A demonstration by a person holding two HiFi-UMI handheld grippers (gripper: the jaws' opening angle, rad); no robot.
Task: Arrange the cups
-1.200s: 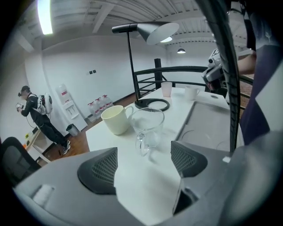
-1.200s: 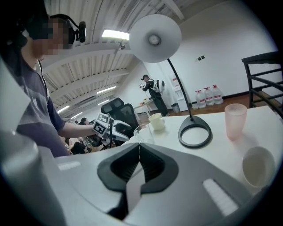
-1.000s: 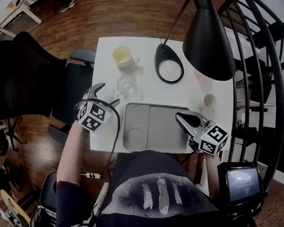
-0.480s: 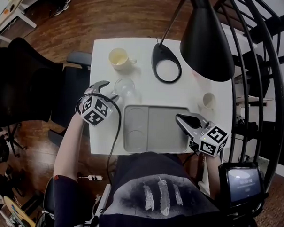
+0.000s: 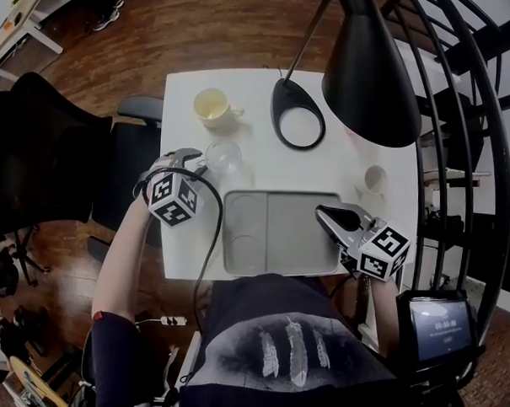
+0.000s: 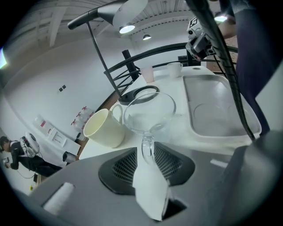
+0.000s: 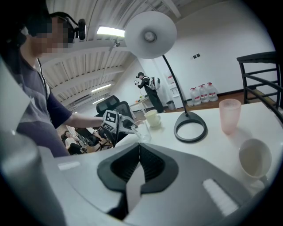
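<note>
A clear glass cup [image 5: 224,157] stands on the white table [image 5: 324,172] just beyond the grey tray [image 5: 300,234]. My left gripper [image 5: 189,160] is at its left side, and its jaws are closing on the cup's handle [image 6: 147,148], which sits between the pads. A cream mug [image 5: 212,105] stands further back; it shows next to the glass cup [image 6: 149,110] as a cream mug [image 6: 104,128]. My right gripper [image 5: 326,214] hovers shut and empty over the tray's right end. A small beige cup [image 5: 375,180] and a pink cup [image 7: 230,115] stand at the right.
A black desk lamp has its ring base [image 5: 299,124] at the table's back, and its shade [image 5: 370,68] hangs over the right side. An office chair [image 5: 126,151] stands at the table's left edge. A black railing [image 5: 478,124] runs along the right.
My left gripper has moved in to the glass cup, rolled, and narrowed its jaws round the handle. The right gripper has stayed put.
</note>
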